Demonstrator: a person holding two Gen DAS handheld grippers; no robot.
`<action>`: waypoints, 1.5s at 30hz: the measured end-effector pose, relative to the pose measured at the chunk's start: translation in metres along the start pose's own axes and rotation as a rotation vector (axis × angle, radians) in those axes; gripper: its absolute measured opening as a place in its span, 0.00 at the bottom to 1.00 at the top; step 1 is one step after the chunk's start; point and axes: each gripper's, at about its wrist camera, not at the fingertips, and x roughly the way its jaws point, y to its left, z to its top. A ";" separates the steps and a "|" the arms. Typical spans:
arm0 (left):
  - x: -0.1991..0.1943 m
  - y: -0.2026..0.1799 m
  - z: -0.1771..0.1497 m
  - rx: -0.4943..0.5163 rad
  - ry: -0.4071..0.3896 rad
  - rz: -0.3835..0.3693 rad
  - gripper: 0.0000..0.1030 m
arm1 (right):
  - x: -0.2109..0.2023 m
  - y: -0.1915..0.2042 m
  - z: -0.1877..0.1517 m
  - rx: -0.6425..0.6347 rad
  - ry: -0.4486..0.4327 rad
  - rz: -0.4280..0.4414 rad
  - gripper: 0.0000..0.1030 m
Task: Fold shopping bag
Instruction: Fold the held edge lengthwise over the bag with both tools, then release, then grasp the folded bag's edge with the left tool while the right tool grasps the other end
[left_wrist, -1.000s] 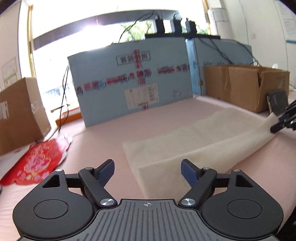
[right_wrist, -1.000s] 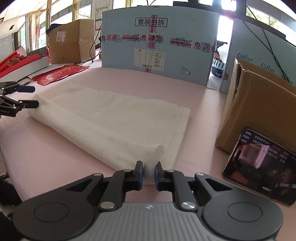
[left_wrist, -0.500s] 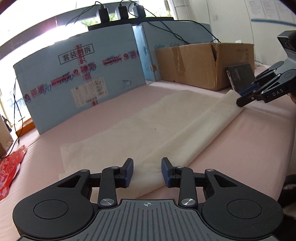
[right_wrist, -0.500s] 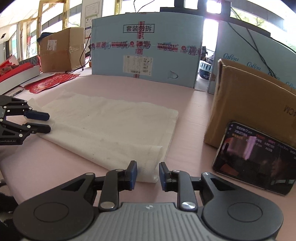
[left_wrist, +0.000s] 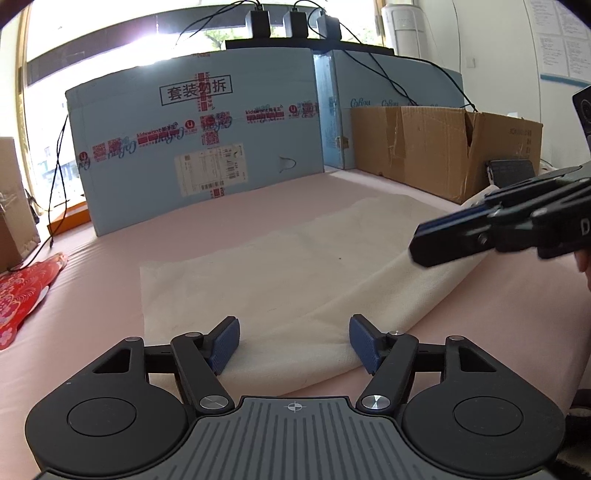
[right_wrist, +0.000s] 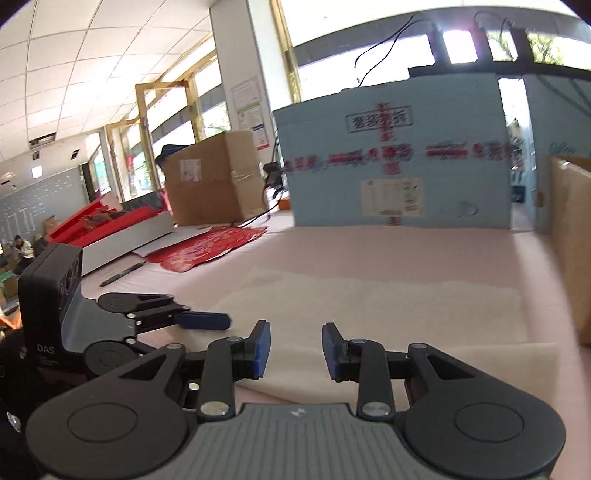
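Right under my left gripper (left_wrist: 294, 341) lies the near end of the shopping bag (left_wrist: 280, 269), a cream cloth bag flat on the pink table (left_wrist: 110, 317). Its near edge is doubled over into a soft fold that runs away to the right. My left jaws are opening, the blue pads (left_wrist: 225, 345) stand on either side of that folded end, and they do not press on it. My right gripper (right_wrist: 295, 349) hovers over the same fold further along, its jaws parted with the cloth showing between them and nothing pinched; in the left view it comes in from the right, low over the bag. In the right view the left gripper sits close by at the left. Beyond the bag a brown cardboard box (left_wrist: 443, 147) stands at the right with a dark phone (left_wrist: 511, 172) leaning on it. A large blue carton (left_wrist: 199, 147) stands behind the bag. Off to the left lie red paper decorations (left_wrist: 22, 291), and further back another brown box (right_wrist: 212, 177).
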 end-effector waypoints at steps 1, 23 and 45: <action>0.000 0.000 0.000 -0.002 -0.001 0.001 0.65 | 0.008 0.003 -0.001 -0.006 0.033 -0.020 0.32; -0.001 0.002 0.000 -0.017 0.007 -0.003 0.69 | -0.078 -0.041 -0.043 -0.163 0.038 -0.599 0.73; 0.005 0.016 0.002 -0.077 0.034 -0.053 0.73 | 0.018 0.054 -0.080 -1.583 0.330 -0.333 0.30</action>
